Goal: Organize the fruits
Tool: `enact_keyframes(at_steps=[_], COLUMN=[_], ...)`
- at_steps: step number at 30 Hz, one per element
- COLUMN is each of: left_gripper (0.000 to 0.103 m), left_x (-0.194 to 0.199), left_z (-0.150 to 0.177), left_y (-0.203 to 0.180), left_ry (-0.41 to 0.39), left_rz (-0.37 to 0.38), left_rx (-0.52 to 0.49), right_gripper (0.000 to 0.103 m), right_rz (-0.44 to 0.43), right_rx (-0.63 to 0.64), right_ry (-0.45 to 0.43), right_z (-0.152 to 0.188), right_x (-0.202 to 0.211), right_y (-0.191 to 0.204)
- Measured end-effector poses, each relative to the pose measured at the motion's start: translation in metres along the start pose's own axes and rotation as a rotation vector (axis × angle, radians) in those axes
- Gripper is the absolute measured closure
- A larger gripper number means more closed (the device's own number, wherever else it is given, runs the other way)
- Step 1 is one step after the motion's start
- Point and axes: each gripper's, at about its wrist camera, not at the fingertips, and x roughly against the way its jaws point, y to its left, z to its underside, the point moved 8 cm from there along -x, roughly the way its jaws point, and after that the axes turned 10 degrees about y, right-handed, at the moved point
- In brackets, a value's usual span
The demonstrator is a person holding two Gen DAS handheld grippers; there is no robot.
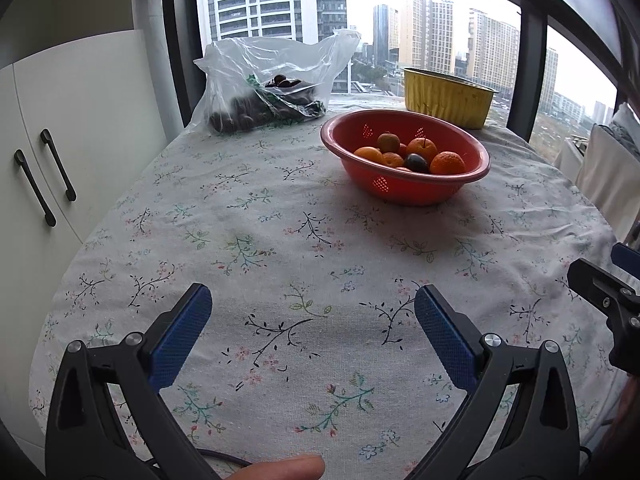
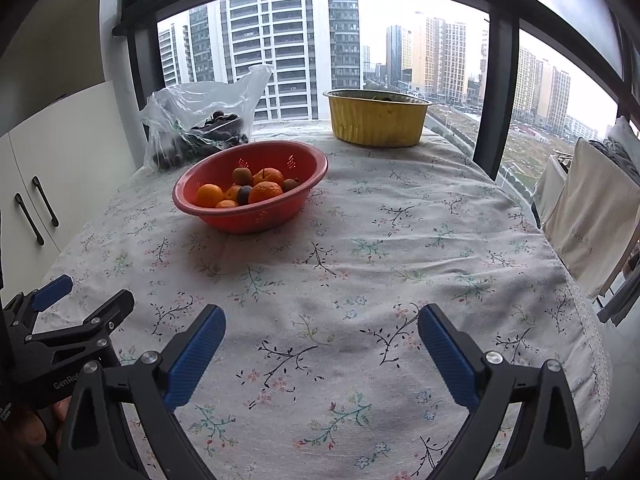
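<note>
A red colander bowl (image 1: 404, 190) stands on the floral tablecloth (image 1: 280, 248), holding oranges (image 1: 448, 163), a brown kiwi (image 1: 388, 142) and a dark plum (image 1: 416, 162). It also shows in the right wrist view (image 2: 248, 216), far left of centre. My left gripper (image 1: 314, 300) is open and empty, low over the near cloth, well short of the bowl. My right gripper (image 2: 322, 320) is open and empty over the near cloth. The left gripper also shows in the right wrist view (image 2: 86, 292), and part of the right gripper shows at the right edge of the left wrist view.
A clear plastic bag (image 1: 264, 92) with dark fruit lies at the far left by the window. A yellow foil tub (image 1: 444, 96) stands at the far edge. White cabinets (image 1: 52, 152) stand left of the table. Cloth-draped chairs (image 2: 592, 216) stand at the right.
</note>
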Motion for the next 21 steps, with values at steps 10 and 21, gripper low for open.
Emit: enact_keyframes(at_steps=[10,21], left_gripper=[0.000,0.000], left_x=[-0.0009,-0.0021], left_z=[0.0019,0.0039], left_y=[-0.0009,-0.0027], left_ry=[0.002,0.004], left_rz=[0.000,-0.002], left_rx=[-0.003,-0.006], right_gripper=[0.004,0.004], right_rz=[-0.001,-0.001], right_rx=[-0.004,-0.004], right_ry=[0.008,0.009], right_z=[0.0022,0.0027], right_x=[-0.0027,-0.0029], right_y=[-0.0002,0.0001])
